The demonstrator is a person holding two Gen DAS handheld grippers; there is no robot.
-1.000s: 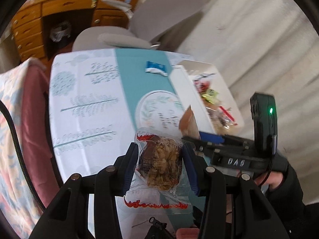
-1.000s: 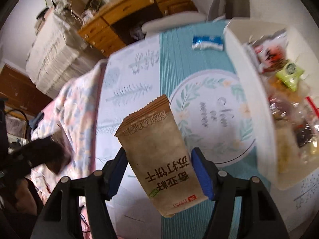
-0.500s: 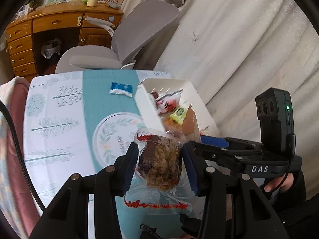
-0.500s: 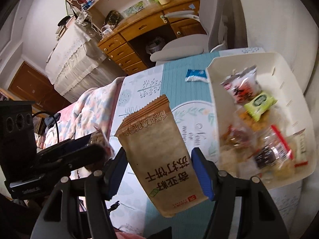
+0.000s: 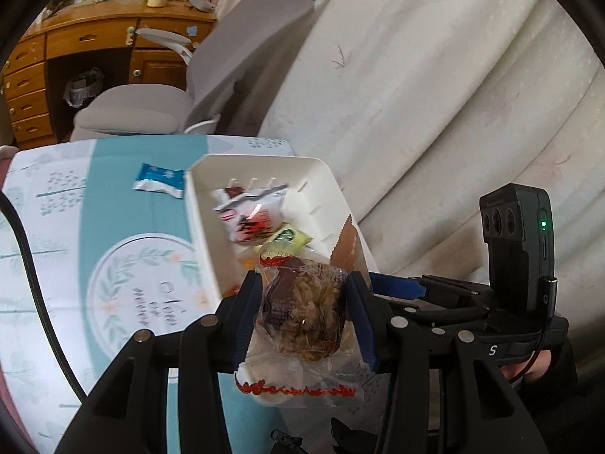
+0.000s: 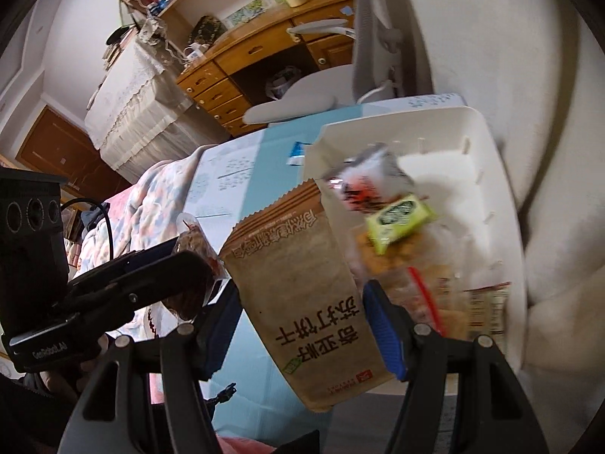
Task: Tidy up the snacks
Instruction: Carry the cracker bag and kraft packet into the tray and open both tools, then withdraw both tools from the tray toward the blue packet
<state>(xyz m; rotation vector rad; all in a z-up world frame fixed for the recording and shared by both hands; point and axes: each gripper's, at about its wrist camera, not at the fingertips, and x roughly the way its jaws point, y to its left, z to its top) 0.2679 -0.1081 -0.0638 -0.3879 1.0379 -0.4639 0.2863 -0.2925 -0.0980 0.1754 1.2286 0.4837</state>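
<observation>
Above the white bin point(image 5: 261, 166), both grippers' jaws gripped snacks, a nut bar point(image 5: 304, 312) and a brown packet point(image 6: 302, 295), probably for dropping inside.

Black plastic left gripper point(image 5: 302, 316) and right gripper point(image 6: 302, 331), blue finger pads point(image 6: 382, 331), silver screws, black cable, green indicator light.

Both hand-held grippers, left point(image 5: 304, 314) and right point(image 6: 302, 316), now nearer the white bin point(image 5: 321, 174)
</observation>
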